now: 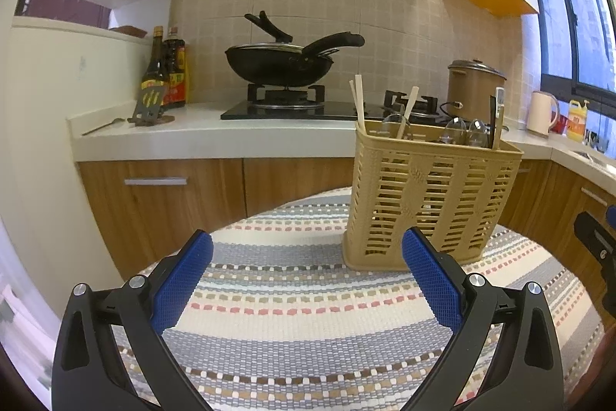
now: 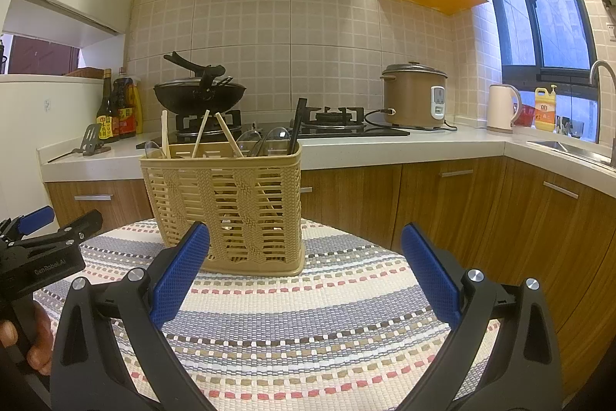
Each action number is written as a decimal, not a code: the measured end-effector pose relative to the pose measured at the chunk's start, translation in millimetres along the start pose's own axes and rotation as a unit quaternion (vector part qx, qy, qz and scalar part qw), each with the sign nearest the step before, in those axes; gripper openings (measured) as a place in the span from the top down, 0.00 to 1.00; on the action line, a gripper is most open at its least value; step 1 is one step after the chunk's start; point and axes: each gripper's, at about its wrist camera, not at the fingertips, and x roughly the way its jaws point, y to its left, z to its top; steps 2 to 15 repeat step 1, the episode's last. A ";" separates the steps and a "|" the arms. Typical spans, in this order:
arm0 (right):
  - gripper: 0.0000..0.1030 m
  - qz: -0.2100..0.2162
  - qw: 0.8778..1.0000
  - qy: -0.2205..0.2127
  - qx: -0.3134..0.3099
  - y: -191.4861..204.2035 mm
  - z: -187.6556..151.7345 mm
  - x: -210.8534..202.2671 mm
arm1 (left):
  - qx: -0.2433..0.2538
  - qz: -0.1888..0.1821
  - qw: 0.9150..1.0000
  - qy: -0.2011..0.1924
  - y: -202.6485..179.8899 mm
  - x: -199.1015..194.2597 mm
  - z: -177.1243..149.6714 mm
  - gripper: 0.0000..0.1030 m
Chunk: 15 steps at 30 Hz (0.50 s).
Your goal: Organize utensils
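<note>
A tan plastic utensil basket (image 1: 427,203) stands on a striped woven mat (image 1: 300,314); it also shows in the right wrist view (image 2: 231,207). Wooden chopsticks (image 1: 359,103), clear spoons (image 1: 456,131) and a dark utensil (image 1: 492,120) stick up out of it. In the right wrist view the chopsticks (image 2: 200,133) and clear spoons (image 2: 269,139) show too. My left gripper (image 1: 307,245) is open and empty, a little short of the basket. My right gripper (image 2: 306,237) is open and empty, just in front of the basket. The left gripper (image 2: 57,230) shows at the left edge of the right wrist view.
Behind the mat (image 2: 308,314) runs a kitchen counter (image 1: 184,137) with a gas hob, a black wok (image 1: 279,64), sauce bottles (image 1: 165,72), a slotted spatula (image 1: 148,103), a rice cooker (image 2: 415,95), a kettle (image 2: 502,106) and a sink (image 2: 566,147).
</note>
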 end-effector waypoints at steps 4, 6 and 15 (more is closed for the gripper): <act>0.08 0.000 1.000 0.000 -0.001 0.1 0.1 -0.3 | 0.004 0.001 1.000 -0.001 -1.0 -0.1 -0.2 0.07; 0.08 0.000 1.000 0.000 -0.001 0.1 0.1 -0.3 | 0.004 0.001 1.000 -0.001 -1.0 -0.1 -0.2 0.07; 0.08 0.000 1.000 0.000 -0.001 0.1 0.1 -0.3 | 0.004 0.001 1.000 -0.001 -1.0 -0.1 -0.2 0.07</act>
